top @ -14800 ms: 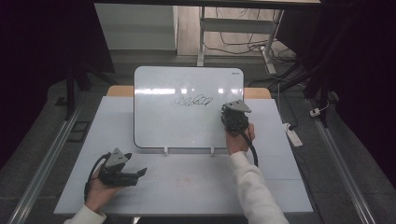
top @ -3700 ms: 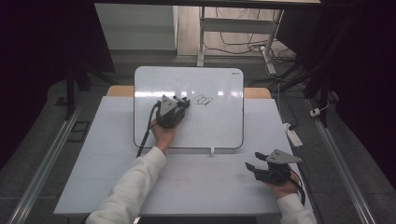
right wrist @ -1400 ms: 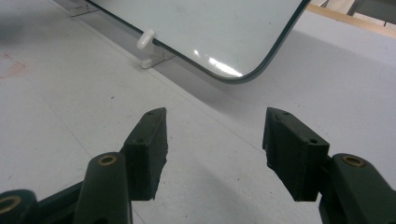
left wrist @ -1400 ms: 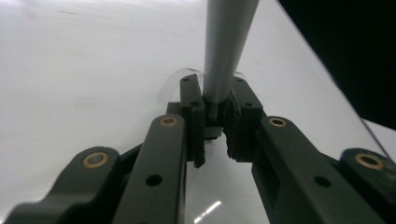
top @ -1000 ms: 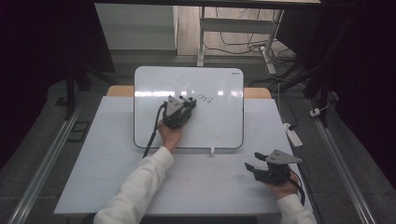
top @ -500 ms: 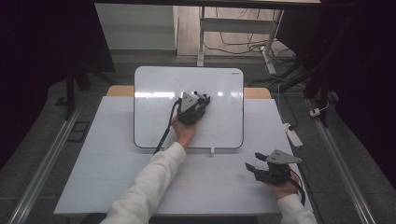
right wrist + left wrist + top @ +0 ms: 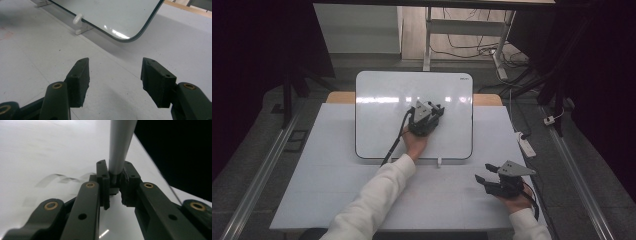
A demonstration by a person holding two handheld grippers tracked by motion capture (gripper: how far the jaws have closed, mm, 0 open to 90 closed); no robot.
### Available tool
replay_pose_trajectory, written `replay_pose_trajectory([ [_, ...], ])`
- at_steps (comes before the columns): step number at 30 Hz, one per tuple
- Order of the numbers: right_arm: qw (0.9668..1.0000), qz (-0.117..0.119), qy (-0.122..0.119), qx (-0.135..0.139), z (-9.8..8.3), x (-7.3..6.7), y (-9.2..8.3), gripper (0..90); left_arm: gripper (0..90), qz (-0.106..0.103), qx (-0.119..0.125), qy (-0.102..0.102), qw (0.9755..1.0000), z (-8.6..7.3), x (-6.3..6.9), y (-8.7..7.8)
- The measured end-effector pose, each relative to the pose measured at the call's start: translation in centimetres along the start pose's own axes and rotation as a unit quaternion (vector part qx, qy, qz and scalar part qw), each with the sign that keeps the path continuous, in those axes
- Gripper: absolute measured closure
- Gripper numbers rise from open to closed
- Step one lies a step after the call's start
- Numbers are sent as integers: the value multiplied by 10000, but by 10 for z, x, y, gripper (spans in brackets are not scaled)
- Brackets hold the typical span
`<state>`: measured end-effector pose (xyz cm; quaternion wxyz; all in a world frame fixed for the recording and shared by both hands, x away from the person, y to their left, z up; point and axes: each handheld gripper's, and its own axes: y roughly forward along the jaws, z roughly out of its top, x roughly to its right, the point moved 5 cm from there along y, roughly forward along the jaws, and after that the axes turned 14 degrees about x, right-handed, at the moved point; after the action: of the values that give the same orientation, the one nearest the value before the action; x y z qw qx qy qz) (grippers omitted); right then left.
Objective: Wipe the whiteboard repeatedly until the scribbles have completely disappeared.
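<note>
A whiteboard (image 7: 382, 100) lies on the white table (image 7: 332, 190), and its face looks wiped in the high view. My left gripper (image 7: 437, 110) rests over the board's middle right, shut on a grey cylindrical rod (image 7: 121, 142) that stands up between the jaws of the left gripper (image 7: 115, 170). Faint smeared dark marks (image 7: 60, 178) remain on the board just left of the jaws. My right gripper (image 7: 481, 182) sits on the table near the front right, jaws open and nothing between them. The right gripper (image 7: 115, 72) faces the board's rounded corner (image 7: 125, 37).
A small white clip (image 7: 438, 161) sticks out at the board's near edge, also seen as a white clip (image 7: 78, 18) ahead of the right jaws. A white power strip (image 7: 527, 145) lies off the table's right side. Metal rails run along both sides.
My left gripper has slid to the right across the board with the rod, and the drawn marks it passed over are gone. The right gripper has stayed put.
</note>
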<state>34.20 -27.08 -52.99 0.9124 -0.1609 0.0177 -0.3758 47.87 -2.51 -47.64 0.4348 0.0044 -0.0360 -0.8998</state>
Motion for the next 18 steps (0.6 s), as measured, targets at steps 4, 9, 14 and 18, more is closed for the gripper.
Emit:
replay_pose_trajectory([
  [4,10000,-17,19,32,1,1,-2,398,788,97,50,82,9999,3,-6,0],
  [9,10000,-9,20,30,1,0,-1,398,787,437,182,-119,9988,19,-36,-5],
  [14,10000,25,-3,4,1,-1,0,398,787,147,94,-32,9998,10,-13,5],
  [18,10000,4,6,2,1,-1,-1,397,788,111,72,27,9999,10,-12,6],
])
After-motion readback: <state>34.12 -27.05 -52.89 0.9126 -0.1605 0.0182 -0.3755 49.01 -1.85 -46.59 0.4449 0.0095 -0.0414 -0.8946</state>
